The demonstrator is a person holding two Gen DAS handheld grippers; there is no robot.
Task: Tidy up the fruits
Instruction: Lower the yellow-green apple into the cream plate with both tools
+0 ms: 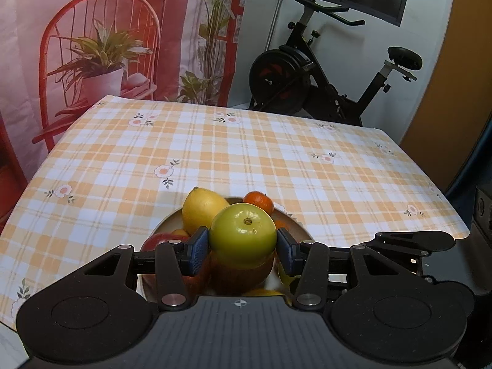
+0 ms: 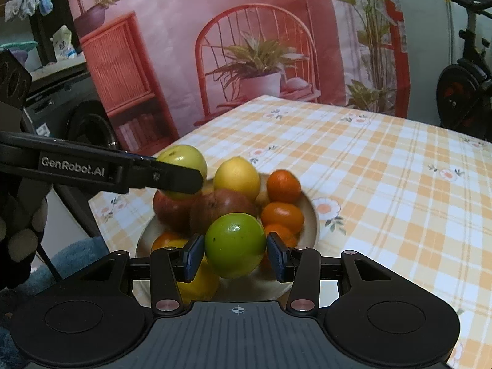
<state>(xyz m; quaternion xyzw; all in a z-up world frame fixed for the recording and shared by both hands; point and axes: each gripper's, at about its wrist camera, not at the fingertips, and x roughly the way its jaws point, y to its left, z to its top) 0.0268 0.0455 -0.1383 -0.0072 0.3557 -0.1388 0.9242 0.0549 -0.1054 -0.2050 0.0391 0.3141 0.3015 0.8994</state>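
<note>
My left gripper (image 1: 243, 247) is shut on a yellow-green apple (image 1: 243, 235), held just above a beige plate (image 1: 295, 226) of fruit. Under it lie a lemon (image 1: 201, 209), a mandarin (image 1: 259, 202) and a red apple (image 1: 160, 243). My right gripper (image 2: 235, 253) is shut on a greener apple (image 2: 235, 244) over the near side of the same plate (image 2: 311, 215). In the right wrist view the left gripper's finger (image 2: 175, 181) comes in from the left, gripping the yellow-green apple (image 2: 183, 158) above the plate's far left. The lemon (image 2: 236, 178), several oranges (image 2: 283, 186) and red apples (image 2: 221, 206) fill the plate.
The plate sits near the front corner of a table with an orange checked, flowered cloth (image 1: 246, 153). Behind the table hangs a pink printed backdrop (image 2: 215, 30). An exercise bike (image 1: 307, 77) stands at the back right. A gloved hand (image 2: 18, 230) shows at the far left.
</note>
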